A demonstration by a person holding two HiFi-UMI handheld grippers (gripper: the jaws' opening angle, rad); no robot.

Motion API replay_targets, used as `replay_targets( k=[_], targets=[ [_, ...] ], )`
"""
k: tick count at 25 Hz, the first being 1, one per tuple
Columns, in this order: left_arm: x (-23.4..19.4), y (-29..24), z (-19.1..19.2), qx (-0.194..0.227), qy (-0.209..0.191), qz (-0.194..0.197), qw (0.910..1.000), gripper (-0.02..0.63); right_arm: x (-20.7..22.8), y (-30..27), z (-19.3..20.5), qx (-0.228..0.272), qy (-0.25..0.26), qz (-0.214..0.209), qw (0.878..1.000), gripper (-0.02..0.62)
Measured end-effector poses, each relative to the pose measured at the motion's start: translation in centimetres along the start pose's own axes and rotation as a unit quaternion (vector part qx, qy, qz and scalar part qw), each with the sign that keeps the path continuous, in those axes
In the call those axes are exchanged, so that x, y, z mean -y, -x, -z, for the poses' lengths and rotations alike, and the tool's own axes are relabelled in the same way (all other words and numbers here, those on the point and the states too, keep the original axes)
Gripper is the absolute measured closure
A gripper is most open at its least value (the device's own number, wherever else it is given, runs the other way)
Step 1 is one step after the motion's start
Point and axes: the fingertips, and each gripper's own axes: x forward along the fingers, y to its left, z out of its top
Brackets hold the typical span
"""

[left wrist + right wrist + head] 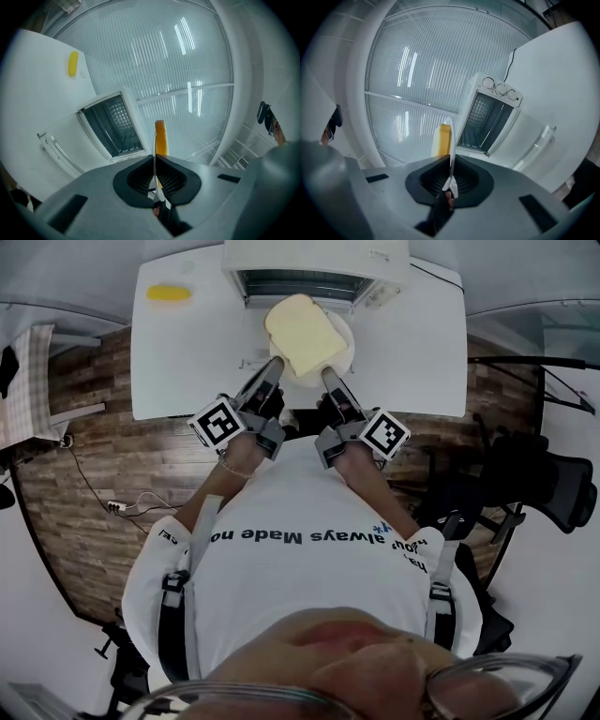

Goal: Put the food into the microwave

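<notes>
In the head view, the food is a thick, pale yellow slice of bread [302, 334] lying flat on a round white plate [347, 345] and covering most of it. The plate sits just in front of the open mouth of the white microwave [314, 268] at the far edge of the white table [187, 362]. Whether the plate rests on anything cannot be told. The left gripper [272, 367] and right gripper [330, 376] reach forward side by side from the person's chest, converging slightly, and each meets the plate's near rim, one on either side. A small yellow object [169, 293] lies well apart at the table's far left corner. In the left gripper view, the left gripper [154, 161] has its jaws pressed together on the thin plate [154, 147], seen edge-on, with the bread [160, 133] showing as an orange-yellow strip just to its right. The microwave [112, 124] stands to the left with its door dropped open, and the yellow object [72, 63] lies beyond it. In the right gripper view, the right gripper [450, 164] likewise pinches the plate [448, 140] by its rim, with the bread [439, 139] just to the plate's left. The microwave [487, 119] is to the right, with three knobs [500, 89] along its top and its door hanging open.
</notes>
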Motion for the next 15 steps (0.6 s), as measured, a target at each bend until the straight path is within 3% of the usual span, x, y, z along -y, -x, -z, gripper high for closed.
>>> replay_targets(
  k=[6,15],
  targets=[
    [-0.4,-5.5,-1.3,0.002,-0.019,-0.003,0.9998,0.588,1.4,-2.7,-4.9,-0.006,-0.008,-0.008,1.0,0.572],
    [0.9,-7.1,-1.9,0.012,-0.029,0.007,0.9995,0.588,0.7,-3.2,-6.8,-0.005,0.0,-0.018,1.0,0.573]
  ],
)
